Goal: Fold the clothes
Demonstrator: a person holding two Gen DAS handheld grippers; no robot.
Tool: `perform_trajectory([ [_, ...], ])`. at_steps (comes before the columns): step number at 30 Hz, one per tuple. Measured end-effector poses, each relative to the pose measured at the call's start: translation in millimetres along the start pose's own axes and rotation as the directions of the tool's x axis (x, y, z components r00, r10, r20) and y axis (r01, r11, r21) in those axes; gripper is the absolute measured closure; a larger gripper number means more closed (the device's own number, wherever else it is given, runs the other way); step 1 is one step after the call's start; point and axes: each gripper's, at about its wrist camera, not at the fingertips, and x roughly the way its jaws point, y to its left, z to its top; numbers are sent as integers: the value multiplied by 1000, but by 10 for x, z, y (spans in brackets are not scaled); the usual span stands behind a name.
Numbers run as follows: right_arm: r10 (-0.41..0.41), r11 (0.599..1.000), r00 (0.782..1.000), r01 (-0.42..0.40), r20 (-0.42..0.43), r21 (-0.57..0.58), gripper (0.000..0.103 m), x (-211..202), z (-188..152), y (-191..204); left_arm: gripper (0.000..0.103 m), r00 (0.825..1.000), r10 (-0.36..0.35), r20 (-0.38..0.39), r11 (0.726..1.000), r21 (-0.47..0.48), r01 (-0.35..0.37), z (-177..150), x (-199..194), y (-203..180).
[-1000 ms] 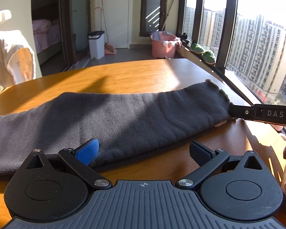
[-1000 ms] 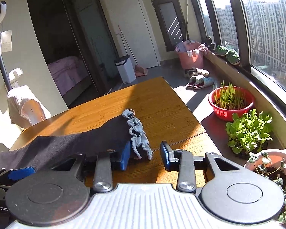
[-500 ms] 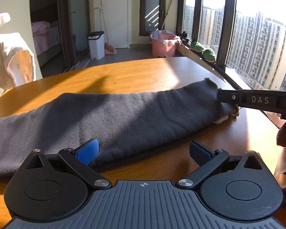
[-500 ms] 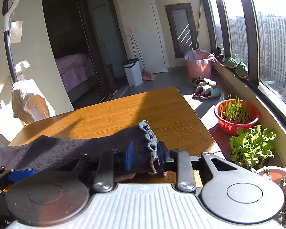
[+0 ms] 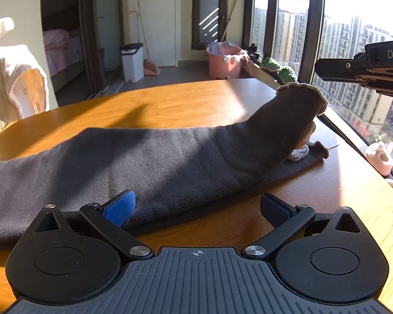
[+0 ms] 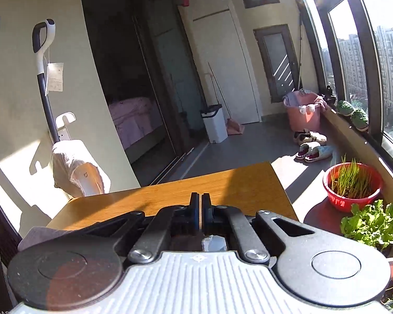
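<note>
Wooden table, grey garment; left gripper jaws wide, right gripper jaws just closed on its raised end

A long dark grey knit garment stretches across the sunlit wooden table (its frilled right end raised off the top).

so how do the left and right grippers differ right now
The left gripper stands open, low over the table, holding nothing. The right gripper is shut, its jaws having just closed on the grey garment's frilled end, which it holds raised off the table. Both have blue pads.
</note>
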Motion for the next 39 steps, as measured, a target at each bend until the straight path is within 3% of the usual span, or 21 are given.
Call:
perform_trajectory([
  [2, -37, 999, 999, 38, -28, 31, 98, 30, -50, -115, 0, 1000, -2, 1, 1000, -2, 2, -2, -3, 10],
  [6, 3, 995, 995, 8, -105, 104, 91, 119, -199, -265, 0, 1000, -2, 2, 1000, -2, 2, -5, -4, 0],
  [8, 4, 995, 990, 10, -138, 101, 68, 210, -268, -243, 0, 1000, -1, 1, 1000, 0, 1, -6, 1, -6],
  [9, 9, 995, 988, 6, -157, 97, 67, 263, -300, -224, 0, 1000, -1, 1, 1000, 0, 1, -5, 2, -8],
  [10, 24, 996, 984, -9, -174, 88, 71, 307, -324, -187, 0, 1000, -2, 1, 1000, 0, 2, -4, 1, -7],
  [11, 51, 997, 981, -38, -189, 73, 94, 339, -337, -128, 0, 1000, -2, 2, 1000, 0, 2, -3, 1, -6],
  [12, 74, 996, 979, -65, -192, 56, 99, 349, -335, -67, 0, 1000, -3, 2, 1000, 0, 3, -4, 2, -5],
  [16, 115, 992, 989, -119, -98, -37, 99, 215, -91, 201, 0, 1000, -2, 1, 1000, 1, 2, -3, 6, -11],
  [20, 89, 991, 995, -93, -46, -96, 99, 163, 106, 253, 0, 1000, -3, 2, 1000, 0, 3, -1, 4, -10],
  [24, -18, 996, 995, 9, -93, -91, 99, 275, -43, 26, 0, 1000, -7, 4, 1000, -4, 7, -6, 2, -1],
  [28, -157, 986, 976, 146, -152, -82, 99, 344, -276, -286, 0, 1000, -11, 6, 1000, -8, 11, -10, -8, 9],
  [33, -8, 999, 994, 12, -109, 43, 98, 124, -239, -352, 0, 1000, -7, 3, 1000, -4, 7, -2, -8, 1],
  [39, 93, 995, 984, -85, -149, 58, 92, 248, -343, -142, 0, 1000, -1, 0, 1000, 5, 1, -3, -3, -18],
])
